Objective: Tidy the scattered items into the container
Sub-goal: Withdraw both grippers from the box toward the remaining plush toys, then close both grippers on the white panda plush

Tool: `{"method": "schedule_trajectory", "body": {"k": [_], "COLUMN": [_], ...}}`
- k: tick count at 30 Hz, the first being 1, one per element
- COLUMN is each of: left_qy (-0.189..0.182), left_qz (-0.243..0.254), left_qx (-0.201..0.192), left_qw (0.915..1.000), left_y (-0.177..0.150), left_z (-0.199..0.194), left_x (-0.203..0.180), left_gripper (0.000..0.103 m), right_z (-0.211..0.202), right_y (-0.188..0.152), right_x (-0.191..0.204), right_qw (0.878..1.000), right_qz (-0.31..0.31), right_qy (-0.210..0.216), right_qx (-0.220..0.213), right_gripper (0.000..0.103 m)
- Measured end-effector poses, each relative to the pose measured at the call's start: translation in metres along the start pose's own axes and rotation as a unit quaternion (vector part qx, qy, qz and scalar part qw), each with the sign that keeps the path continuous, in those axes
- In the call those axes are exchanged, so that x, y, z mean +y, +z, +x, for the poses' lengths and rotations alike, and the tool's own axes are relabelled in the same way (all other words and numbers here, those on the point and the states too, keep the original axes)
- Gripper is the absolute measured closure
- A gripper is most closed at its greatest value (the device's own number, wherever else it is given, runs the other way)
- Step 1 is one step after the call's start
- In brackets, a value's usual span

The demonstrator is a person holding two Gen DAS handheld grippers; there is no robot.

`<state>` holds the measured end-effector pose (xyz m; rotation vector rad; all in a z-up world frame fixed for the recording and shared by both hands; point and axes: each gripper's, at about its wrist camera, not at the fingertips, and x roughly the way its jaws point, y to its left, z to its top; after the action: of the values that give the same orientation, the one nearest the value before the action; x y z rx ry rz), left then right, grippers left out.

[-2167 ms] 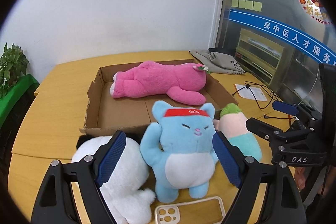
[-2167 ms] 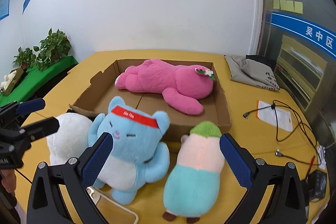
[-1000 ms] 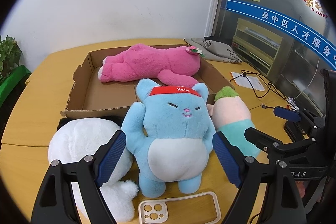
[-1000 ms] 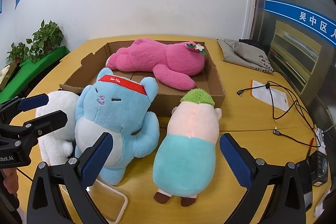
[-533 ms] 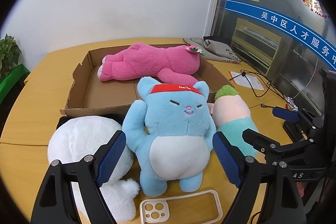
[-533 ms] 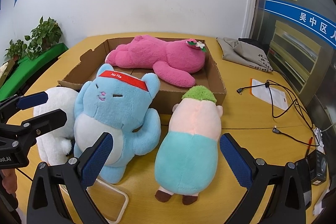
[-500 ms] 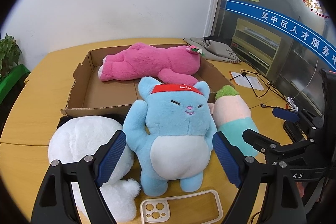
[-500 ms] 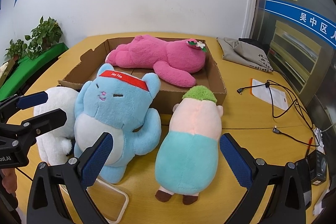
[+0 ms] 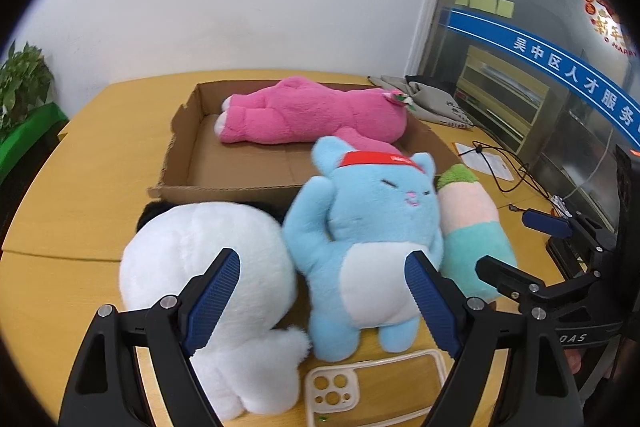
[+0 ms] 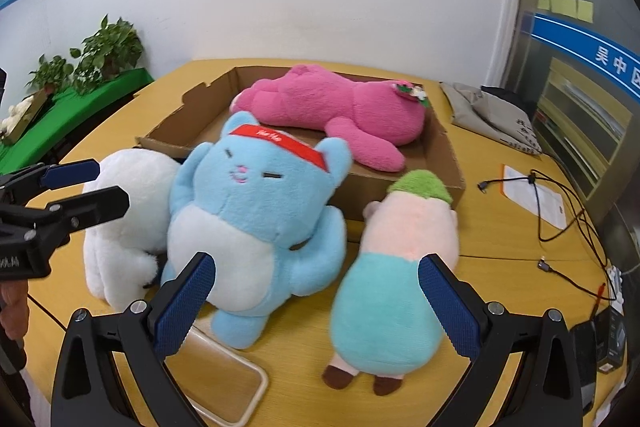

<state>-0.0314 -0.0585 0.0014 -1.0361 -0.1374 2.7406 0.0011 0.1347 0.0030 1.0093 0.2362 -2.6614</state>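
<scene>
Both grippers stand wide and hold nothing: the left gripper point(image 9: 322, 301) hangs over the gap between the white plush point(image 9: 208, 267) and the blue cat plush point(image 9: 368, 235), and the right gripper point(image 10: 316, 297) brackets the lower edge of the blue cat and the teal-and-pink plush point(image 10: 396, 267), its pads clear of both. That spread looks deliberate, since these soft toys are bulky and need a broad bite. The container, a shallow cardboard box point(image 9: 180, 163), sits on the yellow bench point(image 9: 80, 179) just behind the three toys, and a pink plush point(image 9: 308, 115) already lies lengthwise along its far side, leaving the near strip of the floor bare, probably room for the rest. The three toys outside lean or lie in a row against the box's front wall, touching one another, so lifting one may drag its neighbour. A clear phone case point(image 9: 376, 383) lies flat on the bench just in front of the blue cat's feet. Judging by where each gripper points, the blue cat or the white plush seems the left hand's likely pick, and the teal one the right's. Cables point(image 10: 560, 211) and a folded grey cloth point(image 10: 492, 115) lie off to the right, apart from the work.
</scene>
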Motion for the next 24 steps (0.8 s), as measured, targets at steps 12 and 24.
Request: {"method": "schedule_trajectory", "body": {"k": [12,24], "left_qy": [0.028,-0.040], "left_qz": [-0.043,-0.034], "left_qx": [0.037,0.065], "left_qw": [0.9980,0.9965], "left_y": [-0.008,-0.003], "left_z": [0.011,0.044], "left_x": [0.082,0.120], "left_gripper": [0.018,0.015], "right_z": [0.023,0.104], "right_y": [-0.003,-0.017], "right_x": [0.089,0.187], "right_qw": [0.987,0.968], "right_qz": [-0.061,-0.038], "right_qy": [0.147,0.236], "right_qx": [0.010,0.074], "right_gripper": [0.000,0.000]}}
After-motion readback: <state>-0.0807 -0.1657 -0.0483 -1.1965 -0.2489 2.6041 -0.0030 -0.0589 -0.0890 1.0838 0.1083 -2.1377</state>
